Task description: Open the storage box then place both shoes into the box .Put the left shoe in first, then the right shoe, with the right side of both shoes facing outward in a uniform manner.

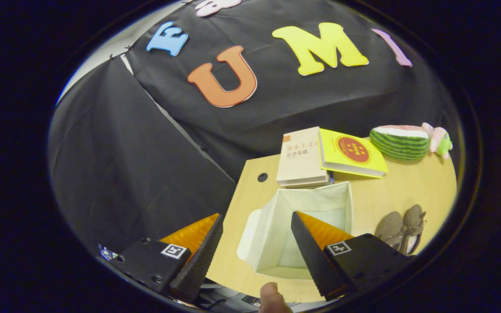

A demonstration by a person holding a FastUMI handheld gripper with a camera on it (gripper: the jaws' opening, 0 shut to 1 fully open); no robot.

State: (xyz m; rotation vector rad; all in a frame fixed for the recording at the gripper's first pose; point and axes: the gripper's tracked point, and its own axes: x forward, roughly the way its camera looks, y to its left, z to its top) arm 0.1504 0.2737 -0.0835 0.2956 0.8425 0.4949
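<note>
A white fabric storage box [320, 204] stands open on the wooden table [407, 187], its flap [248, 234] hanging down on the side away from the shoes. The inside looks bare. My gripper [257, 219] hangs open above the box with nothing between its fingers; one fingertip lies over the box's opening, the other over the table's edge. Two grey-brown shoes [400, 228] lie side by side on the table, beside the box and just beyond that finger.
Two books, one cream [300, 158] and one yellow [350, 152], lie beyond the box. A watermelon plush [400, 141] and a small pink and green toy [439, 139] sit further off. A fingertip of a person's hand [272, 298] shows below the fingers.
</note>
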